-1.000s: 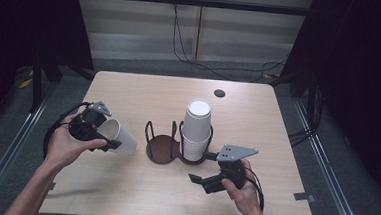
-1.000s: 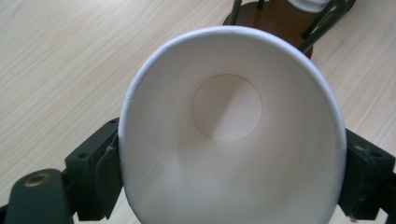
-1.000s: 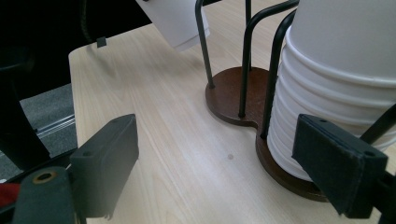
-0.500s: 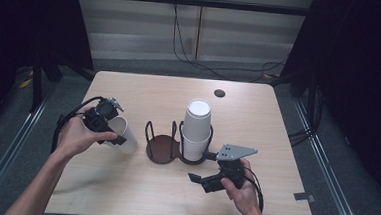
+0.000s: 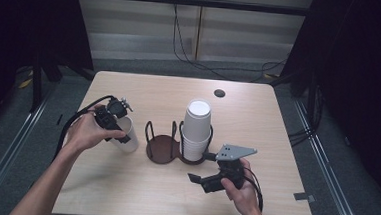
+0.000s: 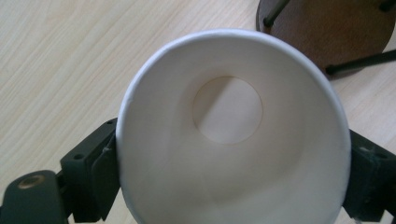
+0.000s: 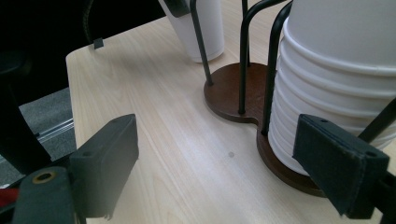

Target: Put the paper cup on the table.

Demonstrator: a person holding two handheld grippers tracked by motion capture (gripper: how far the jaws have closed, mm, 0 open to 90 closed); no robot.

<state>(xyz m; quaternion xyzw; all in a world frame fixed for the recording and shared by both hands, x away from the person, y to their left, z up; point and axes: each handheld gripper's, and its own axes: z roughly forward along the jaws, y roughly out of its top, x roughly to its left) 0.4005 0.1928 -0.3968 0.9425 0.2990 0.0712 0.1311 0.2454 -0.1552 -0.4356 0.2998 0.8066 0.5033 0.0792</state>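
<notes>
Cup (image 5: 126, 136) upright on table (image 5: 144, 92), left of holder (image 5: 163, 148), between left gripper (image 5: 119, 133) jaws; now closer to holder than before. Stack (image 5: 196, 130) in holder's right ring, left ring bare.

Pads flanking cup (image 6: 233, 140) rim, just opening, apparently still touching.

Right gripper (image 7: 217, 170) spread wide, holding nothing, beside stack (image 7: 336, 70).

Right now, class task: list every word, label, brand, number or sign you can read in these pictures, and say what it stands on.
None can be read.
The single paper cup between the left gripper's jaws is plain white inside and out.
The stack of cups bears no print.
The wire cup holder and the table carry no label.
</notes>
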